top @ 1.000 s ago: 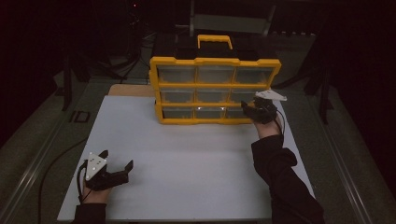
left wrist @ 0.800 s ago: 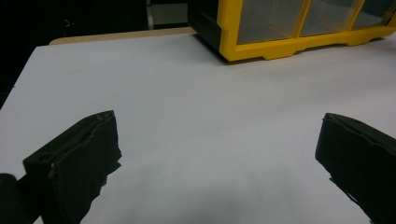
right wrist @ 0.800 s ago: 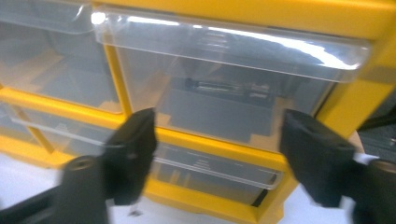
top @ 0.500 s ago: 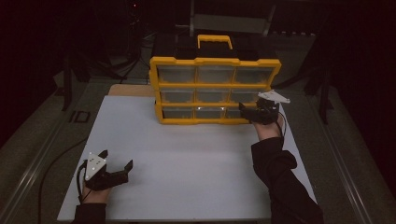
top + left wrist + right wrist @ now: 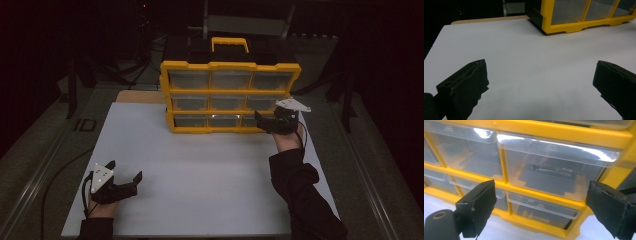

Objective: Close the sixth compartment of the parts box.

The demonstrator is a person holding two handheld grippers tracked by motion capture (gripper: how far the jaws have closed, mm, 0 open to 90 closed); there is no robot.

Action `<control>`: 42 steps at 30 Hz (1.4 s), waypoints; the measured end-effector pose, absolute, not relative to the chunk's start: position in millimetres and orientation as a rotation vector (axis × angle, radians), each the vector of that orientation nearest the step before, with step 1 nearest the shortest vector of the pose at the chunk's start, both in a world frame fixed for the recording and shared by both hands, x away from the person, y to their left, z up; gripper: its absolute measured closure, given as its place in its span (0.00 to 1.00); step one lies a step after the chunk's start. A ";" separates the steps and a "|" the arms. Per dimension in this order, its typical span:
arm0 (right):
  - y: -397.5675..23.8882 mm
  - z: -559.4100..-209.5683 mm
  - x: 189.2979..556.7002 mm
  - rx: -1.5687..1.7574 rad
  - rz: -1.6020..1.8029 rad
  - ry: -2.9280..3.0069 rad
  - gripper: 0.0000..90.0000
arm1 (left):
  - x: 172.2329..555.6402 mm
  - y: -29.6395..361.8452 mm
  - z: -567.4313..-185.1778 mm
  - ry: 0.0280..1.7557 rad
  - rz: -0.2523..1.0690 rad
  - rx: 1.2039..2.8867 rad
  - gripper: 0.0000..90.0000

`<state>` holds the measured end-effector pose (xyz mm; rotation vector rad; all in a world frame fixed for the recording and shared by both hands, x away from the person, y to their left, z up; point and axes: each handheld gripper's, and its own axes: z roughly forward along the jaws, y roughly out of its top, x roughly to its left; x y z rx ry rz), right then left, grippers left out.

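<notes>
The right gripper (image 5: 270, 122) hovers at the right end of the yellow organizer (image 5: 230, 70), its jaws just spread wide with nothing between them. Through its own camera, the right-hand drawers (image 5: 554, 173) lie dead ahead, their clear lips running level across the gap between the jaws; which one is meant cannot be told. The left gripper (image 5: 125, 175), also agape and empty, rests on the white board (image 5: 200, 170) at the near left, well apart from the organizer. The right hand is plainly nearer.
</notes>
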<state>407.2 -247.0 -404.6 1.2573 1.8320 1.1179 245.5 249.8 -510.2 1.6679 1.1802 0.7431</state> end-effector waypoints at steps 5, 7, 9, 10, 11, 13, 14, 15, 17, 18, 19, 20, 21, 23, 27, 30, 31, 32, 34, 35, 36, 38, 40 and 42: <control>-244.6 -399.6 400.4 1.240 1.146 1.845 0.11 | 244.9 250.5 -510.3 1.181 0.745 1.669 0.00; -244.6 -396.5 396.5 1.241 1.161 1.836 0.11 | 244.7 250.9 -509.9 1.180 0.745 1.668 0.00; -245.2 -393.4 392.8 1.244 1.174 1.832 0.11 | 244.8 250.4 -509.9 1.179 0.745 1.670 0.00; -245.4 -392.2 390.9 1.243 1.176 1.831 0.11 | 244.8 250.1 -509.9 1.179 0.744 1.670 0.00; -245.7 -391.1 388.8 1.241 1.177 1.834 0.11 | 244.8 249.9 -509.9 1.178 0.745 1.670 0.00; -246.3 -389.5 384.7 1.235 1.180 1.835 0.11 | 244.8 249.7 -509.8 1.178 0.745 1.671 0.00; -246.8 -388.8 382.5 1.234 1.182 1.838 0.11 | 244.8 249.7 -509.8 1.178 0.744 1.669 0.00; -247.0 -388.3 380.2 1.232 1.186 1.838 0.11 | 244.8 249.8 -509.8 1.179 0.744 1.669 0.00; -247.9 -387.4 375.8 1.226 1.198 1.845 0.11 | 244.6 249.9 -509.5 1.179 0.745 1.669 0.00; -248.1 -387.0 373.5 1.222 1.196 1.842 0.11 | 244.5 250.0 -509.4 1.178 0.745 1.668 0.00; -248.4 -386.5 371.1 1.215 1.197 1.845 0.11 | 244.5 250.0 -509.3 1.177 0.746 1.669 0.00; -248.9 -386.1 368.8 1.210 1.204 1.848 0.11 | 244.5 250.0 -509.3 1.177 0.746 1.668 0.00; -249.2 -385.9 366.6 1.209 1.204 1.848 0.11 | 244.5 250.0 -509.4 1.178 0.745 1.669 0.00; -250.8 -384.8 362.4 1.214 1.218 1.857 0.11 | 244.8 249.9 -509.8 1.178 0.743 1.670 0.00; -253.4 -383.2 352.0 1.198 1.240 1.848 0.11 | 245.0 249.5 -509.9 1.177 0.743 1.670 0.00; -254.6 -383.2 344.3 1.182 1.254 1.862 0.11 | 245.0 249.7 -509.8 1.175 0.745 1.672 0.00; -255.1 -383.3 342.0 1.177 1.259 1.870 0.11 | 244.9 249.9 -509.7 1.175 0.746 1.675 0.00; -256.2 -383.3 339.6 1.173 1.263 1.872 0.11 | 244.9 249.9 -509.8 1.176 0.746 1.674 0.00; -258.3 -383.5 334.7 1.161 1.276 1.863 0.11 | 244.9 249.7 -509.8 1.178 0.744 1.668 0.00; -259.4 -383.7 332.0 1.156 1.284 1.860 0.11 | 244.9 249.5 -509.8 1.177 0.744 1.669 0.00; -260.3 -384.1 329.5 1.147 1.287 1.855 0.11 | 244.8 249.4 -509.7 1.177 0.744 1.669 0.00; -262.0 -385.2 324.0 1.131 1.292 1.840 0.11 | 244.8 249.4 -509.6 1.175 0.745 1.671 0.00; -264.4 -387.3 319.0 1.122 1.298 1.823 0.11 | 244.5 249.4 -509.4 1.175 0.746 1.670 0.00; -267.0 -390.7 316.1 1.114 1.313 1.830 0.11 | 244.4 249.3 -509.3 1.175 0.746 1.669 0.00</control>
